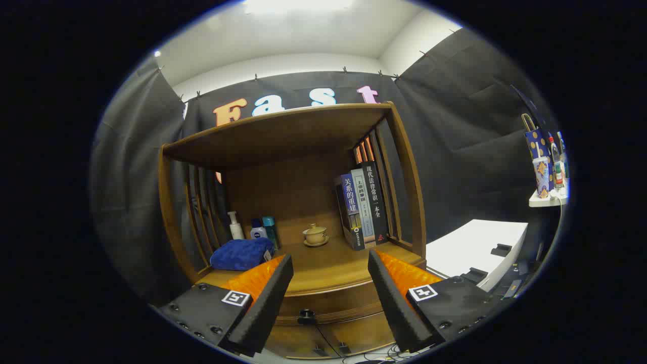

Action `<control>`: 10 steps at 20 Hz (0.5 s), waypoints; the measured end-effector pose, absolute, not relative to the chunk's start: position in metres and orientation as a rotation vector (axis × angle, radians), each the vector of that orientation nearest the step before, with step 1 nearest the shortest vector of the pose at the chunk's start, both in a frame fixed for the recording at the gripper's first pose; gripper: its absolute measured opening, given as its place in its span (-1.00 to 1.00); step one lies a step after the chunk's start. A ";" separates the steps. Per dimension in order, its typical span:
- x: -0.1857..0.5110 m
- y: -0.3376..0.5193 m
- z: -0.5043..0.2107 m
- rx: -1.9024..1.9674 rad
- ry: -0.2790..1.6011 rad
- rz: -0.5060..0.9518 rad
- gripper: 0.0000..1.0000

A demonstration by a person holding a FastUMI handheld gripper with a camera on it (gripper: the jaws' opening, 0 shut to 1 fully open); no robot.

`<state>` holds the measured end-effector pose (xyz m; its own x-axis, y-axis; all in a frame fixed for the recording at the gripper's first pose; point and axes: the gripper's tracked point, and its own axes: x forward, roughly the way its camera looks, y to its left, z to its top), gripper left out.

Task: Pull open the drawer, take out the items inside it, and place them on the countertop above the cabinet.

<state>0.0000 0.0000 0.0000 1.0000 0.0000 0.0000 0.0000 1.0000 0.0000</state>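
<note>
A brown wooden cabinet stands ahead of me, with its countertop (328, 270) under an open shelf roof. Below the countertop's front edge the drawer (333, 303) is closed, and its small dark knob (306, 317) sits low between my fingers. My gripper (331, 263) is open, fingers spread wide with nothing between them, held in front of the cabinet and a little above the drawer front. The drawer's contents are hidden.
On the countertop lie a blue cloth (241, 254), a few bottles (258, 230), a lidded tea cup on a saucer (316, 235) and upright books (363, 205). A white table (472, 247) stands to the right. A shelf with a paper bag and bottles (546, 167) hangs further right.
</note>
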 end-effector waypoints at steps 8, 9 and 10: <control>0.001 0.006 -0.003 -0.046 -0.007 0.004 0.96; 0.002 0.008 -0.004 -0.053 -0.007 0.007 0.96; 0.003 0.011 -0.004 -0.060 -0.006 0.011 0.96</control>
<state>0.0026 0.0109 -0.0043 0.9999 0.0112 0.0061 -0.0108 0.9981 -0.0599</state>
